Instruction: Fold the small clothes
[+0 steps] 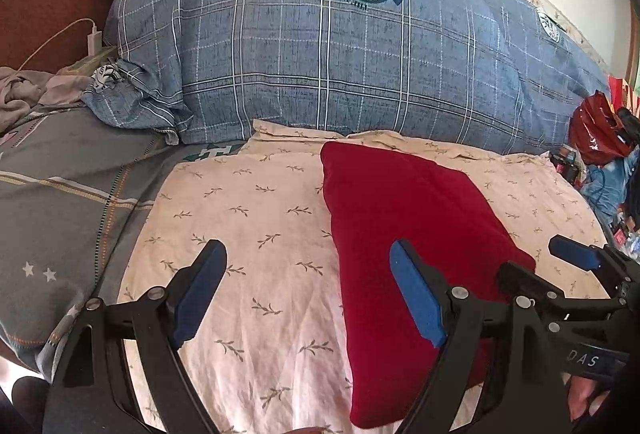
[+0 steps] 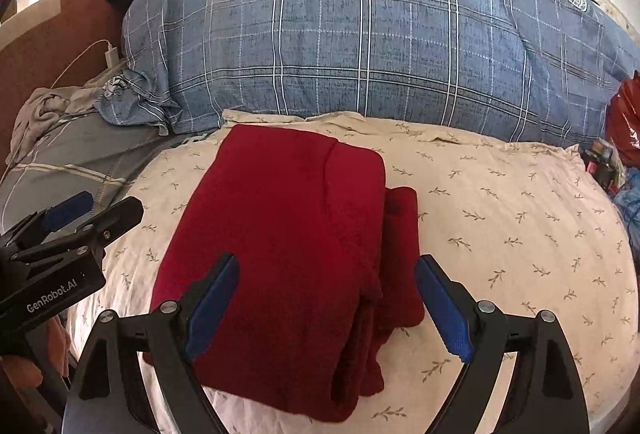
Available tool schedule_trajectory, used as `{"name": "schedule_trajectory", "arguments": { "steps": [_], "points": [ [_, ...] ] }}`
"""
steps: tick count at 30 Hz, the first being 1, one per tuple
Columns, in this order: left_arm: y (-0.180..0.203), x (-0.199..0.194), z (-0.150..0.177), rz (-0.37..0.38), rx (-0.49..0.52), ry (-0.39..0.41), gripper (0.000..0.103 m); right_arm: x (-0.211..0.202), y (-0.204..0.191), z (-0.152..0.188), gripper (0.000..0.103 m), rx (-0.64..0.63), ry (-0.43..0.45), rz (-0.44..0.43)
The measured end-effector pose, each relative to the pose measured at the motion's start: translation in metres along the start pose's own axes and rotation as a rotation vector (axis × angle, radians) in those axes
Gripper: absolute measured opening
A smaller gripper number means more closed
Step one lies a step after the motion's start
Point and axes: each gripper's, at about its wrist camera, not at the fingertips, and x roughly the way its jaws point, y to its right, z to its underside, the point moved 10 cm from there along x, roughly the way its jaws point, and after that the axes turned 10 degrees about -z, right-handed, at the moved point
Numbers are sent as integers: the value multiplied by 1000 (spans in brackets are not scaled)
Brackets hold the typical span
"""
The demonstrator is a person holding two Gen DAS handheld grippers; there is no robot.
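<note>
A dark red garment lies folded in a thick rectangle on the cream leaf-print sheet; a folded layer sticks out along its right side. It also shows in the left wrist view. My right gripper is open and empty, held just above the garment's near end. My left gripper is open and empty, over the sheet at the garment's left edge. The right gripper shows at the right of the left wrist view, and the left gripper at the left of the right wrist view.
A big blue plaid duvet is bunched behind the garment. A grey cover lies to the left, with crumpled grey cloth and a white charger. A red bag and clutter sit at the right edge.
</note>
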Motion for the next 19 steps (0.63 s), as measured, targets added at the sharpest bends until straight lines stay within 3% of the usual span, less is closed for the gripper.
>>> {"name": "schedule_trajectory", "arguments": {
  "steps": [19],
  "points": [
    [1,37,2,21,7,-71,84,34,21,-6,90,20,-51,-1]
  ]
}}
